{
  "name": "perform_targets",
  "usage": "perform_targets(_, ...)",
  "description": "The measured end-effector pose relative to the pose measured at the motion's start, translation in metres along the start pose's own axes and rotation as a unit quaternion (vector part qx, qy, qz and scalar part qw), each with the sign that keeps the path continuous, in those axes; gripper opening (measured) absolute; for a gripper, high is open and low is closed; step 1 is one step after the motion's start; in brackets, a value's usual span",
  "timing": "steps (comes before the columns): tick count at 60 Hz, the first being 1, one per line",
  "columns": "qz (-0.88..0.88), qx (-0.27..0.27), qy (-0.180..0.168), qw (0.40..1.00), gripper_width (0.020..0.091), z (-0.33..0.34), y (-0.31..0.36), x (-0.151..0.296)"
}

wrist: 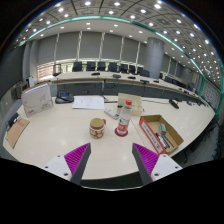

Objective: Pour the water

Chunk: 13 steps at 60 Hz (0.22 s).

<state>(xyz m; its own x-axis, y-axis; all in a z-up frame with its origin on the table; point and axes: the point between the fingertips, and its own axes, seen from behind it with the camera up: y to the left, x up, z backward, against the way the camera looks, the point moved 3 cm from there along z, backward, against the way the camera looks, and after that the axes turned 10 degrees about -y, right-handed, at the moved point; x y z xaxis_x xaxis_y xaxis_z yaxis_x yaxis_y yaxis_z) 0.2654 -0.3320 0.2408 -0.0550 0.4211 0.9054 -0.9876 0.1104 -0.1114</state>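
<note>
We see the gripper (111, 160) held above a pale desk (60, 140), its jaws spread wide apart with nothing between them; the magenta pads (76, 156) show on the inner faces at about 7 and 5 o'clock of the view.

Just ahead of the jaws, near the centre, stands a clear bottle (124, 117) with a pink cap and a pink base, upright on the desk. Close at its 9 o'clock side sits a short brown cup (97, 127) with a light rim, apart from the bottle by a small gap. We cannot tell whether either holds water.

At about 4 o'clock from the bottle lies an open cardboard box (160, 133) with a red strip along its inside, near the bottle but not touching it. Beyond the bottle, toward 11 o'clock, papers (88, 102) lie flat on the desk, and further toward 9 o'clock a white board (37, 98) stands tilted. A wooden tray-like thing (16, 131) lies at the desk's edge at about 8 o'clock.

Beyond the desk we see rows of office workstations with dark chairs (98, 67), under a ceiling (110, 14) dotted with round lights.
</note>
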Motion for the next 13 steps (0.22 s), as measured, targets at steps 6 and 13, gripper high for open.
perform_targets(6,0.002,0.010,-0.001,1.000,0.0857,0.013,0.006,-0.003)
perform_targets(13,0.009,0.023,-0.003,1.000,0.0855,0.021,0.012,-0.004)
